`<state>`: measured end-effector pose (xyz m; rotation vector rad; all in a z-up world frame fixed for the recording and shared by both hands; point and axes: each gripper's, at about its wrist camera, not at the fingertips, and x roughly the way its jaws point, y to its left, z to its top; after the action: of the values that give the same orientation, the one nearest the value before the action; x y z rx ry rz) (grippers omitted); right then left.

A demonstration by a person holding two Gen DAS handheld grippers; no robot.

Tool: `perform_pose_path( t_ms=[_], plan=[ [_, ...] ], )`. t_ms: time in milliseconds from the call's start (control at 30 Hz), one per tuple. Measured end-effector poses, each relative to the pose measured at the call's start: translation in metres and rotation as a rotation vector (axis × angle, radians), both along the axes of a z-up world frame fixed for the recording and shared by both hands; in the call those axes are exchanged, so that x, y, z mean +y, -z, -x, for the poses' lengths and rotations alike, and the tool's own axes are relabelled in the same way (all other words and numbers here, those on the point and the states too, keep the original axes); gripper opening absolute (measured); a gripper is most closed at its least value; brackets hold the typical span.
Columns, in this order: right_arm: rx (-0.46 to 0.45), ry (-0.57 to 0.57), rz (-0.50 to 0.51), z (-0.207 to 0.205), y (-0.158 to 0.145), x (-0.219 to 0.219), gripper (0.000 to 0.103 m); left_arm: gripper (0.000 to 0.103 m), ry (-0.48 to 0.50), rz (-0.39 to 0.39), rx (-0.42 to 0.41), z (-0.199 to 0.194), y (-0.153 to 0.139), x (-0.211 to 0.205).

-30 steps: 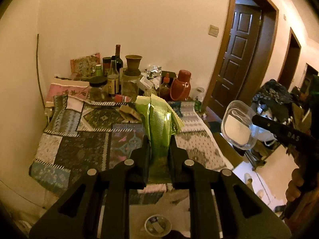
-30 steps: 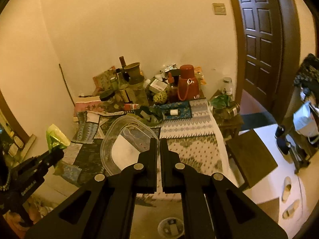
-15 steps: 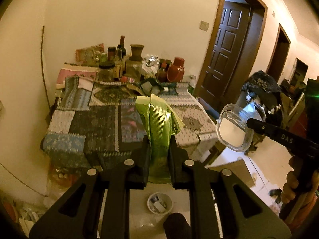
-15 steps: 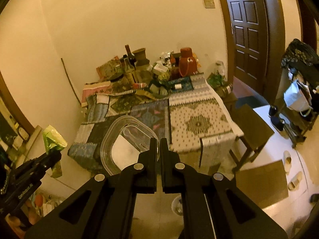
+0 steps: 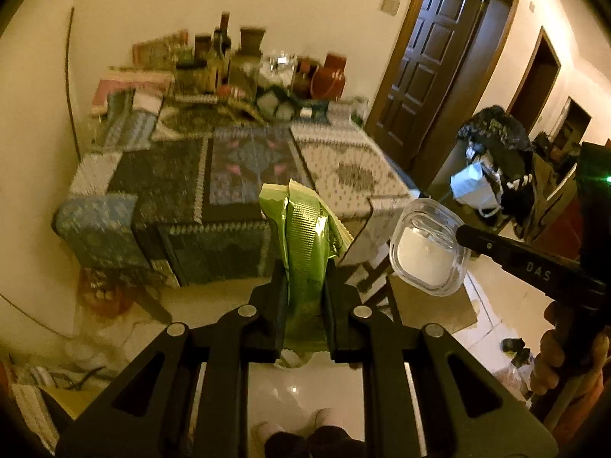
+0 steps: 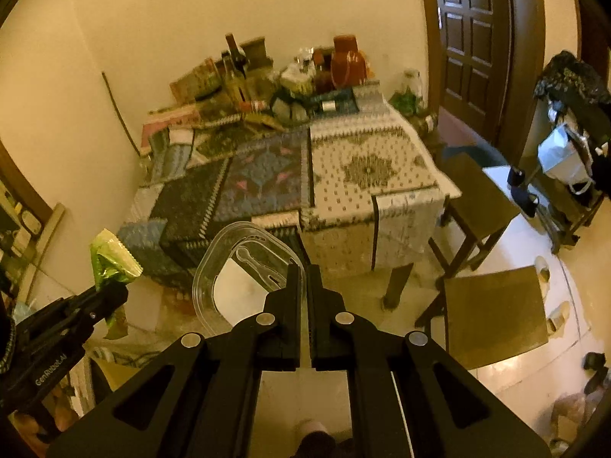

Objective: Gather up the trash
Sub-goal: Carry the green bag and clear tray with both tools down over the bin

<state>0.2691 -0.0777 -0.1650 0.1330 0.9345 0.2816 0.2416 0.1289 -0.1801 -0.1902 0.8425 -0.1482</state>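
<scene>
A soft, light green wrapper [image 5: 305, 244] is squeezed in the left gripper [image 5: 303, 290]; a thin plastic tub [image 6: 244, 271] is pinched at its rim by the right gripper [image 6: 303, 290]; both are held off the counter [image 6: 366, 175], near its front edge.

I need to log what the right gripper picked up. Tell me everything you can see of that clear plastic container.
The clear plastic container is a shallow, rounded-rectangle tray of thin transparent plastic, with a raised rim. Something flat and white lies inside, plus what looks like a clear plastic spoon. The right gripper is shut on its rim at one edge, holding it tilted in the air in front of the cloth-covered table. Nothing else touches it. The left wrist view shows it too.
</scene>
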Motion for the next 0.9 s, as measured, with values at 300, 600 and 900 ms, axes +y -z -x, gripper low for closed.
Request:
perform_pose_path(
  t_ms=[300, 600, 900],
  plan=[
    [0.109, -0.053, 0.051, -0.029, 0.096, -0.017, 0.003, 0.016, -0.048, 0.015, 0.161, -0.039, 0.11, -0.029],
    [0.251, -0.12, 0.094, -0.054, 0.226, -0.014, 0.003, 0.016, -0.116, 0.026, 0.271, -0.065, 0.236, -0.033],
    [0.386, -0.197, 0.129, -0.08, 0.356, 0.009, 0.042, 0.016, -0.151, 0.052, 0.354, -0.076, 0.349, -0.026]
  ],
)
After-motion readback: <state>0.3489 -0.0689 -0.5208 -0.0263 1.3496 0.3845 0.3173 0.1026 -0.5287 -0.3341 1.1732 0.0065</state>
